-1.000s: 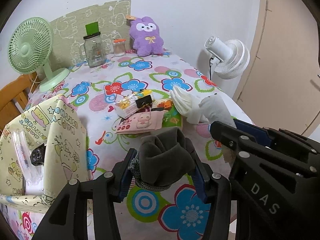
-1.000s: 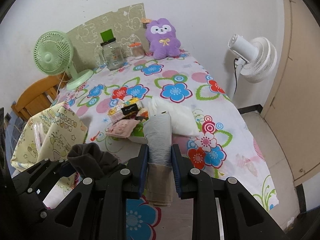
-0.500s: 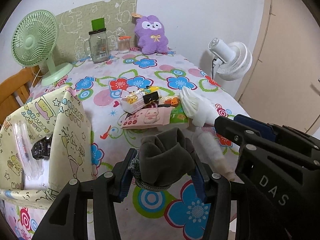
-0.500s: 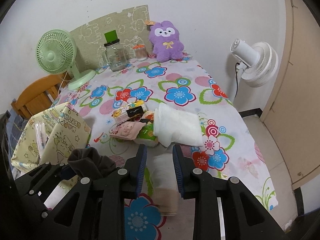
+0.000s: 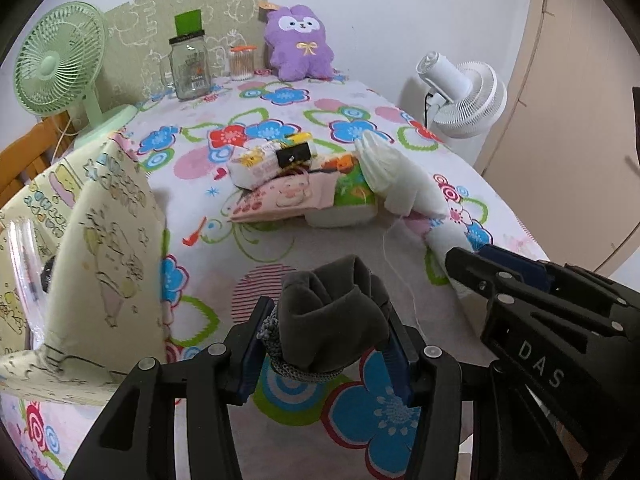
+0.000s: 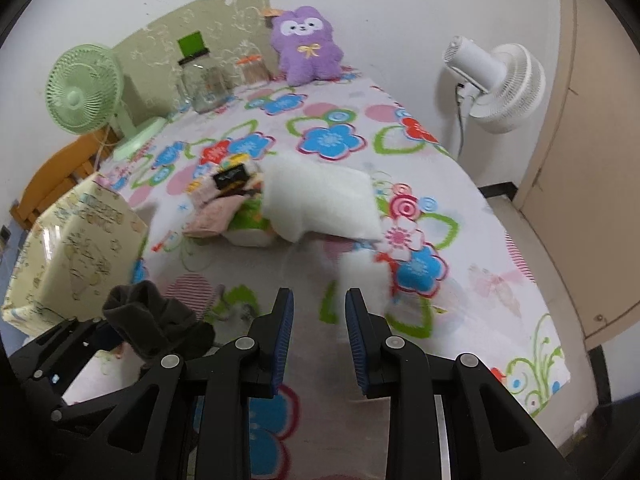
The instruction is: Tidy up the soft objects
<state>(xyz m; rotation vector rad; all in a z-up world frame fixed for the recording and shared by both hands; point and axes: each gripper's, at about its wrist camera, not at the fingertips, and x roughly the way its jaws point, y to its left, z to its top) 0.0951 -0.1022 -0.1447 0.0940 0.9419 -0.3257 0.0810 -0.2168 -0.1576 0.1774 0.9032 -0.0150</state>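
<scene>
- Since a second ago the right gripper (image 6: 316,336) has let go of the pale sock (image 6: 362,276) — it now lies on the flowered tablecloth (image 6: 500,248) just past the fingertips, the jaws apart with nothing between them.
- The left gripper (image 5: 326,344) stays clamped on the rolled dark grey sock (image 5: 332,320), held above the cloth.
- Left to do, by my reading: the bag (image 5: 100,240) at the left waits — the dark sock, the pale sock, the white cloth (image 6: 320,204) and small packets (image 5: 276,160) are all outside it.

A floral-clothed table (image 5: 280,248) is carrying a snack-packet pile (image 5: 296,184) at center, a green fan (image 5: 60,80) at ten o'clock, and a purple plush (image 5: 302,50) at twelve.
</scene>
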